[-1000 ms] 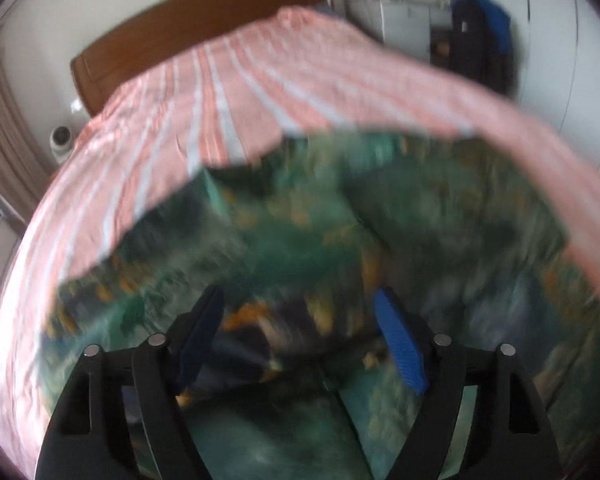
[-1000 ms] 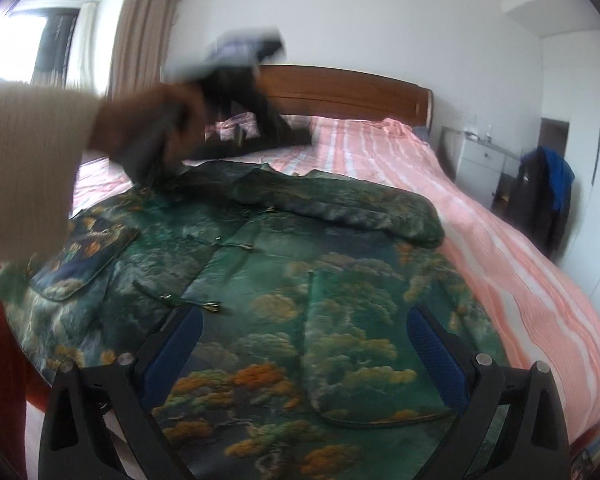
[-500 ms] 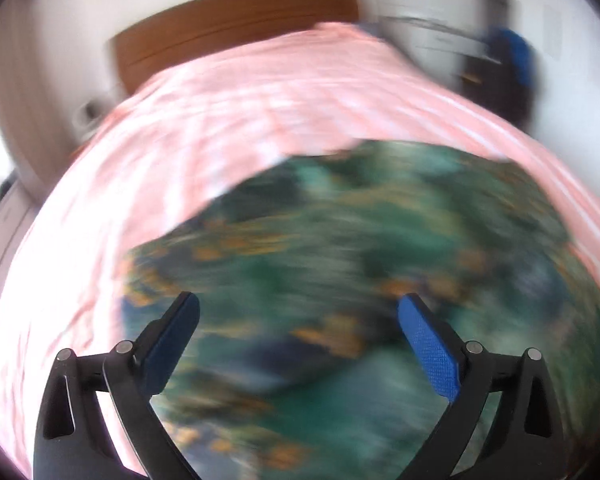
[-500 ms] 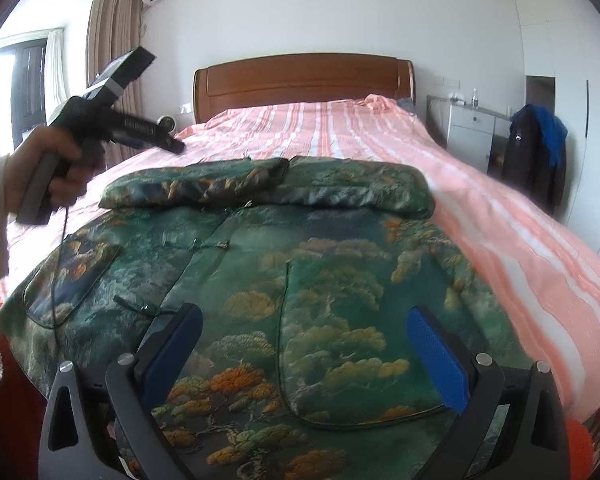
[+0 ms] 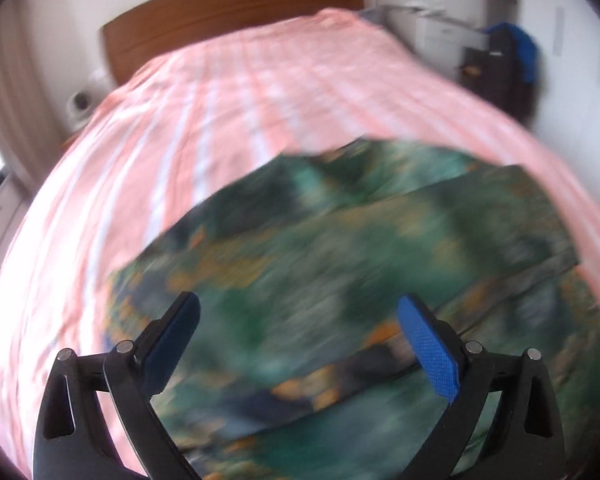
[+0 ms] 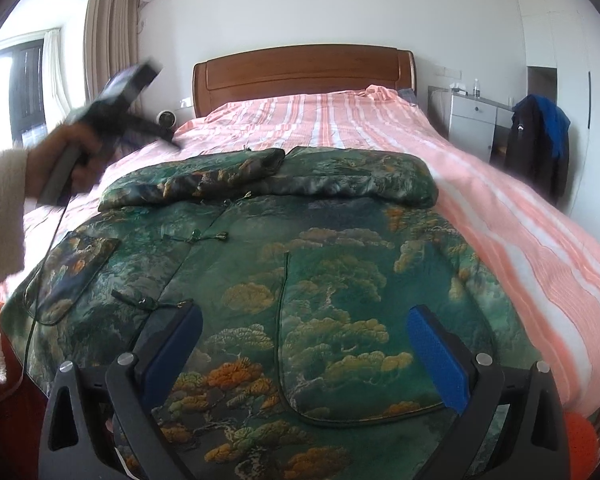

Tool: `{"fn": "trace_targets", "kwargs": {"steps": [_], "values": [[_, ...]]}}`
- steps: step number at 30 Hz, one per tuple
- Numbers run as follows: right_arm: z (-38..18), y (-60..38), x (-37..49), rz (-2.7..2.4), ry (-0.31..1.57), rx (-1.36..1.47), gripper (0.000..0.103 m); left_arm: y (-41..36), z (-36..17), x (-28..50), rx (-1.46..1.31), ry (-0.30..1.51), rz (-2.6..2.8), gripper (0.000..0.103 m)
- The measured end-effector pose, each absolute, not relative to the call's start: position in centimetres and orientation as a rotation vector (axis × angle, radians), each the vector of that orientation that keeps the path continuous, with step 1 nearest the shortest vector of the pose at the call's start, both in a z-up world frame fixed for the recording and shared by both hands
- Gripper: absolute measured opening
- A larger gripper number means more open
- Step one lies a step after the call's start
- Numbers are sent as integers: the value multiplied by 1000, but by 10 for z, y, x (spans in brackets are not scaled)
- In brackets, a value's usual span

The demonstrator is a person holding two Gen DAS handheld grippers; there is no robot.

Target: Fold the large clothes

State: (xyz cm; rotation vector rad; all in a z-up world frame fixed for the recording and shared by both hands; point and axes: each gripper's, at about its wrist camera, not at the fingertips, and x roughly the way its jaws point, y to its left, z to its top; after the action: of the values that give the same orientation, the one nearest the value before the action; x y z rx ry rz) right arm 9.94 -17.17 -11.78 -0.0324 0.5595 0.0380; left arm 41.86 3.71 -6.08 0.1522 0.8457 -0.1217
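Note:
A large green jacket [image 6: 300, 272] with a tree and cloud print lies flat on the bed, front up. Both sleeves are folded across its top edge. It shows blurred in the left wrist view [image 5: 340, 280]. My right gripper [image 6: 304, 336] is open and empty, hovering over the jacket's lower hem near a patch pocket. My left gripper [image 5: 300, 320] is open and empty above the jacket's left side. In the right wrist view it is held up in the air at the left [image 6: 112, 112], clear of the cloth.
The bed [image 6: 520, 240] has a pink striped cover and a wooden headboard [image 6: 300, 76]. A grey bedside cabinet [image 6: 472, 120] and a dark and blue coat [image 6: 540, 144] stand at the right. A curtain [image 6: 108, 48] and window are at the left.
My left gripper opened, let go of the left sleeve on the jacket's top edge, and lifted away to the left. My right gripper stayed open and tilted up slightly.

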Motion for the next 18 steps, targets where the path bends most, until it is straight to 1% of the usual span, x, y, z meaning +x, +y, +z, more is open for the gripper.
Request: {"fn": "trace_targets", "kwargs": {"steps": [3,7,8,10,12,16,18], "values": [[-119,-169,100,46,565,-41,101,1,-72,434,250,860,-169,101],[-117,-173,97,33,555,-28,101,-32,-141,458,372,1023,-161,102],[-117,-175,97,30,556,-24,101,-33,-149,460,376,1016,-157,102],[-116,-178,97,23,556,-15,101,-28,-143,458,336,993,-148,102],[-115,-182,95,21,551,-5,101,-22,-126,460,269,989,-157,101],[-114,-186,98,22,552,17,101,-12,-86,462,163,912,-174,101],[-116,-185,100,28,565,22,101,-16,-78,475,123,899,-176,101]]}}
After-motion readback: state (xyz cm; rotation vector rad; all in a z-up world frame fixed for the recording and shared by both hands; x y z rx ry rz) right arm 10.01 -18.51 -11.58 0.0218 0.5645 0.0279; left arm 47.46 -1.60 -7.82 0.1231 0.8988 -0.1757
